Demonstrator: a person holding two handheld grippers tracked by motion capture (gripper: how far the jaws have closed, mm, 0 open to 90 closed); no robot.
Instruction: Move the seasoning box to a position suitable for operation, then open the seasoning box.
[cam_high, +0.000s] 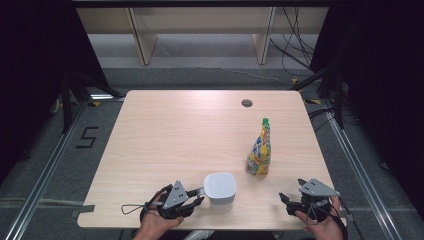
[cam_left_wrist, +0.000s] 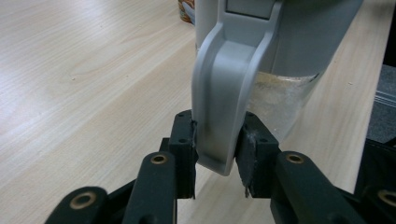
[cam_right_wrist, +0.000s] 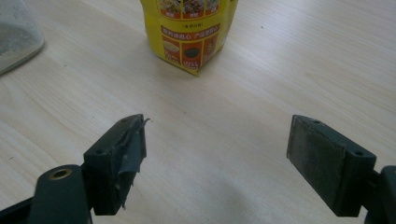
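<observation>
While the left tongs (cam_left_wrist: 215, 154) pinch the jug (cam_high: 220, 186) by its handle (cam_left_wrist: 224, 102) at the near edge, the right tongs (cam_high: 295, 194) rest spread — the yellow bottle (cam_high: 259, 150) stands upright just beyond, to their left.

The surface (cam_high: 190, 130) is a light wood-grain top with rounded corners and a round cable hole (cam_high: 247, 103) near its far edge. It stands on grey carpeted floor (cam_high: 45, 145). Metal rails (cam_high: 47, 172) run along the floor on both sides. A black numeral marking (cam_high: 87, 137) lies on the floor at the left. Pale wooden shelving (cam_high: 200, 30) stands behind. Black cables (cam_high: 295, 50) trail at the far right. Dark curtains (cam_high: 30, 60) flank both sides.
</observation>
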